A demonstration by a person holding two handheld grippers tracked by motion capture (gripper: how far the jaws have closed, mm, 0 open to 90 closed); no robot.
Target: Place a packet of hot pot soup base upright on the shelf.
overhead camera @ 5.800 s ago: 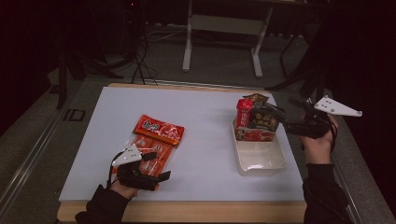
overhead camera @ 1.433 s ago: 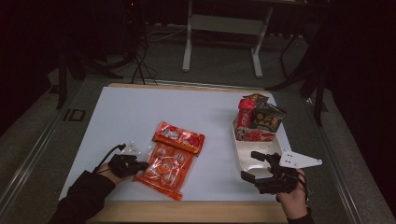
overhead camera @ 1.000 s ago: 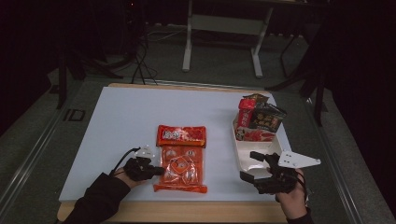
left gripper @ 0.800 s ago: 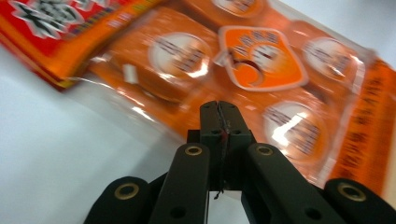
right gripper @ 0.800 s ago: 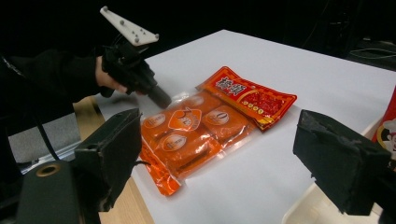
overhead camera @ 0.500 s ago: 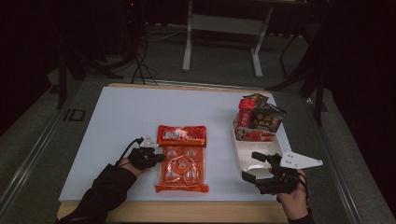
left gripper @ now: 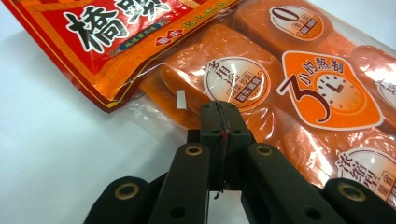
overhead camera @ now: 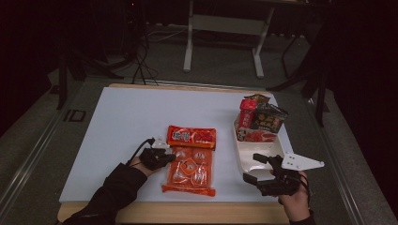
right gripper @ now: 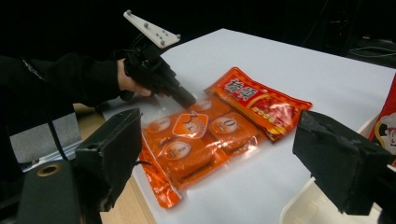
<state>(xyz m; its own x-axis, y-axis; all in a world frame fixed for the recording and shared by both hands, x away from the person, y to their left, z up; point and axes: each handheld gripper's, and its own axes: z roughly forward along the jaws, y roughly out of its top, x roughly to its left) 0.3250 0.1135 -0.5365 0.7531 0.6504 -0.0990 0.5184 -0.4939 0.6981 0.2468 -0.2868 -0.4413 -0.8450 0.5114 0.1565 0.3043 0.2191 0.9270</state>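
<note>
An orange packet of seasoning blocks (overhead camera: 190, 164) with a red header (overhead camera: 192, 136) lies flat on the white table top, near the front middle. My left gripper (overhead camera: 171, 157) is shut, its tips against the packet's left clear edge, just below the header. In the left gripper view the closed tips (left gripper: 219, 112) rest on the packet's clear film (left gripper: 289, 93); I see nothing clamped between them. My right gripper (overhead camera: 253, 168) stands open at the front right, beside the white tray (overhead camera: 253, 147), nothing between its jaws. The right gripper view looks across the packet (right gripper: 201, 140) at the left gripper (right gripper: 184, 99).
The white tray holds several snack packs (overhead camera: 260, 119) standing at its far end; its near end is bare (right gripper: 303, 205). The table's wooden front edge (overhead camera: 187, 213) runs just below both hands. Dark floor and a stand's legs lie beyond the table.
The packet turned from slanted to square with the table. My left gripper slid along the packet's left edge, away from me. The right gripper came from the tray's far end to the front earlier, then stayed.
</note>
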